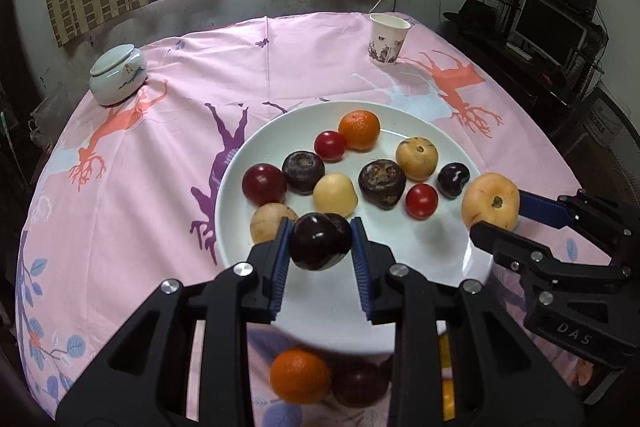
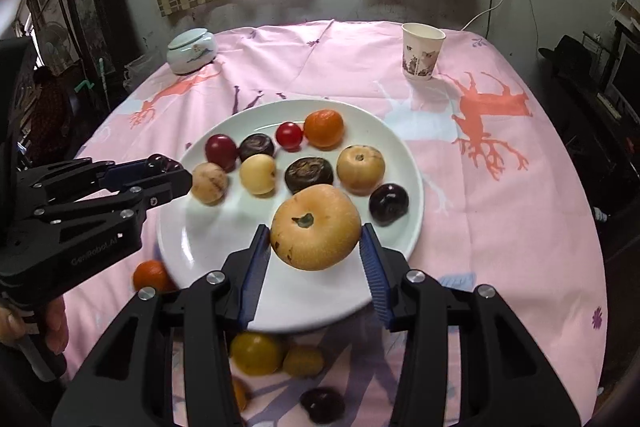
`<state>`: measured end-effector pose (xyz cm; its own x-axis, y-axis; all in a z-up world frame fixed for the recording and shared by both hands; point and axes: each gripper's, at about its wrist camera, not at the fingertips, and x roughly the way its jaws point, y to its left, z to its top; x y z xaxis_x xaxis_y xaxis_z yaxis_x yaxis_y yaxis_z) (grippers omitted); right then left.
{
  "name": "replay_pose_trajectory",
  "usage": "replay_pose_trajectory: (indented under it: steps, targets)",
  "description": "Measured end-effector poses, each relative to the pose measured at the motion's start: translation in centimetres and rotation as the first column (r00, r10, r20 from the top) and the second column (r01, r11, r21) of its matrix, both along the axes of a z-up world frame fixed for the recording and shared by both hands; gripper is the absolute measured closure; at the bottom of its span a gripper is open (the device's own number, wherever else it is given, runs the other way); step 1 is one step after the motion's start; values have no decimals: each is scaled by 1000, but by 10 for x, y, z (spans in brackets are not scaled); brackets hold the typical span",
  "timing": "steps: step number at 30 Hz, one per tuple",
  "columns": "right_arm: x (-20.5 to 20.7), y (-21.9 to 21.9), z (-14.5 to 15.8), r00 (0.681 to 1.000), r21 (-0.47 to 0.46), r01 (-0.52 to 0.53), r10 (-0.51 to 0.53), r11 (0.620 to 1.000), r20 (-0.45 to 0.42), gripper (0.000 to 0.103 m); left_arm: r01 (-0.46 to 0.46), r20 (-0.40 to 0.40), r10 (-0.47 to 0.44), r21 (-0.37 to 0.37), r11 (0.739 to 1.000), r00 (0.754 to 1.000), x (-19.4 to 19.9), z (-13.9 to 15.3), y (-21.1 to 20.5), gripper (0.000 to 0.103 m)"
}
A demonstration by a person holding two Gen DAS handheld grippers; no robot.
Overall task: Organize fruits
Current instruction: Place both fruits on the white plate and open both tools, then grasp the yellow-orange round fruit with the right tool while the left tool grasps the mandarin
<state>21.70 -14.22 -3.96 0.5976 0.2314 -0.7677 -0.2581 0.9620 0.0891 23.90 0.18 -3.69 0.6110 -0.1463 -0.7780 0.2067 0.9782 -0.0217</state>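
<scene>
While ten fruits lie on one white plate point(image 1: 420, 255), left gripper point(image 1: 320, 247) clenching dark plum point(image 1: 318, 241), right gripper point(image 2: 316, 251) grasping tan pear point(image 2: 316, 227), plate fruits at twelve o'clock.

A dark purple plum point(image 1: 320, 241) sits squeezed between the left gripper point(image 1: 320, 247) fingers. A big yellow pear point(image 2: 316, 227) sits between the right gripper point(image 2: 316, 247) fingers, over the white plate point(image 2: 192, 239) of fruit.

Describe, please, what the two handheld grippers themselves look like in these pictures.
Both the left gripper and the right gripper have black, angular plastic frames with open cut-outs and round silver screw heads. Their fingers carry ribbed blue pads. One body shows raised letters "DAS", the other small white lettering. No cables or sleeves are visible.
</scene>
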Motion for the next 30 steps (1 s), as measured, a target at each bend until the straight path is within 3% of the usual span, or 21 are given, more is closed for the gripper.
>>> replay_pose_trajectory:
  steps: [6, 11, 13, 14, 15, 16, 17, 19, 21, 25, 30]
  targets:
    - [19, -5, -21, 997, -39, 12, -16, 999, -81, 57, 14, -41, -13, 12, 1000, 999, 19, -18, -8, 73]
    - [25, -5, -28, 996, -41, 19, -23, 999, -89, 57, 10, -49, -9, 27, 1000, 999, 29, -24, -13, 72]
    - [26, -5, -27, 997, -35, 19, -22, 999, -80, 52, 13, -49, -11, 37, 999, 999, 31, -23, -15, 71]
    - [25, -5, -24, 997, -39, 21, -23, 999, -68, 49, 11, -44, -9, 39, 999, 999, 30, -21, -14, 63]
    - [24, -5, -21, 998, -41, 21, -24, 999, -57, 49, 10, -37, -8, 35, 999, 999, 28, -17, -14, 46]
    - [21, -5, -16, 999, -42, 21, -23, 999, -47, 49, 4, -23, -4, 26, 1000, 1000, 24, -11, -11, 39]
    - [18, -6, -12, 999, -40, 19, -21, 999, -39, 48, -4, -3, 4, 13, 1000, 1000, 19, -3, -8, 32]
    - [6, -10, 0, 1000, -35, 17, -18, 999, -16, 46, -7, 32, 7, -20, 1000, 999, 3, 15, 0, 30]
    - [-13, -15, 10, 1000, -34, 17, -17, 999, 9, 34, -8, 79, 13, -61, 998, 997, -22, 34, 9, 13]
    - [-61, -24, 13, 1000, -27, -1, 1, 1000, 20, 34, -20, 142, 33, -89, 996, 989, -79, 48, 23, 5]
    - [-115, -26, -2, 1000, 18, -12, 12, 1000, -21, 33, -43, 125, 57, -113, 993, 990, -137, 25, 36, 4]
